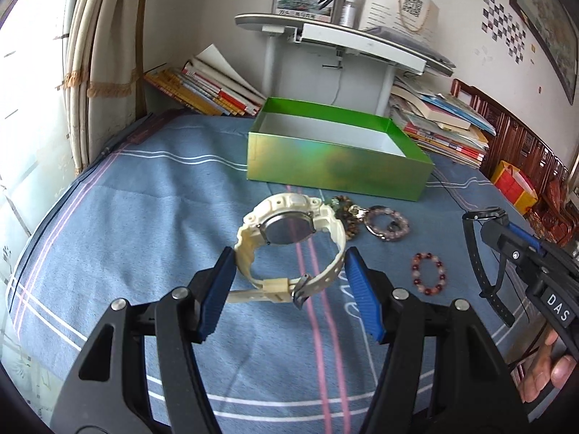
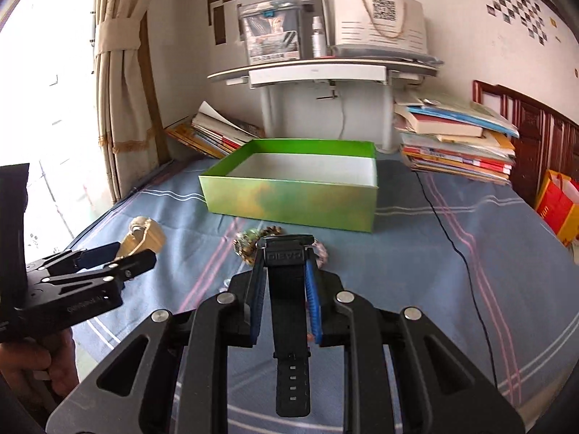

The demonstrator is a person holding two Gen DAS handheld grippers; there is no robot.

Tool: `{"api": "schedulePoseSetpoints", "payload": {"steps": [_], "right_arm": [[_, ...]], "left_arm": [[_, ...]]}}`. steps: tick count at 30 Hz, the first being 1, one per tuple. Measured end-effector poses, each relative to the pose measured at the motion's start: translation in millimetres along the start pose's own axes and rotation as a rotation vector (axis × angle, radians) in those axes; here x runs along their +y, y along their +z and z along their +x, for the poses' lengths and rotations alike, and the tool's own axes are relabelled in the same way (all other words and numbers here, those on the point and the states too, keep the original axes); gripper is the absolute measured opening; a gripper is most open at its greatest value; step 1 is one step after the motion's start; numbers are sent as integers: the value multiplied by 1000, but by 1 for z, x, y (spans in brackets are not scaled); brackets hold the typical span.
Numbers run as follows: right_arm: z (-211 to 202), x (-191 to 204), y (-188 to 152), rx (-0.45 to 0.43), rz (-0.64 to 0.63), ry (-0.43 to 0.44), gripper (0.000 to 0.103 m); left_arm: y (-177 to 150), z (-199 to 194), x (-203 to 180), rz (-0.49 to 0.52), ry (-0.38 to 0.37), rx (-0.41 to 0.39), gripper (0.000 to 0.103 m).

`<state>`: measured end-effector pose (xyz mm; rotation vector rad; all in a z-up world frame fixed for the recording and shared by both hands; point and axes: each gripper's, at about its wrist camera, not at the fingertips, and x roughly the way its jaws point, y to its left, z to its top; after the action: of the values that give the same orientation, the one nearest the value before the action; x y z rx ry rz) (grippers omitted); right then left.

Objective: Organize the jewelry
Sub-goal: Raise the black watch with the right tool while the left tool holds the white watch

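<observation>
Watches are in hand on both sides: the cream watch (image 1: 289, 249) sits between the blue pads of the left gripper (image 1: 287, 289), jaws about half spread and closed on its strap loop, and the black watch (image 2: 287, 289) is pinched by the nearly closed right gripper (image 2: 284, 303), its strap hanging down. Both hang over the blue bedspread (image 1: 144, 217), short of the open green box (image 2: 300, 195). Beaded bracelets (image 1: 429, 271) lie near the box's front wall. Next, likely, each watch must clear that wall before release

Cream white watch (image 1: 289, 242), black watch (image 2: 286, 289), shiny green box (image 1: 336, 166), blue plaid bedsheet (image 1: 144, 217)
</observation>
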<state>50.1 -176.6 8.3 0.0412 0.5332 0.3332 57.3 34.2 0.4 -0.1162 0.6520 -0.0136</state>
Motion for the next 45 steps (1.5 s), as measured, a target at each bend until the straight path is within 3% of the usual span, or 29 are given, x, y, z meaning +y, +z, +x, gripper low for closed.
{"api": "schedulePoseSetpoints", "payload": {"steps": [17, 45], "right_arm": [[-12, -18, -11, -16, 25, 14, 21], [-11, -16, -8, -17, 18, 15, 21]], "left_arm": [[-5, -12, -21, 27, 3, -11, 62], [-5, -11, -24, 45, -1, -2, 62]]}}
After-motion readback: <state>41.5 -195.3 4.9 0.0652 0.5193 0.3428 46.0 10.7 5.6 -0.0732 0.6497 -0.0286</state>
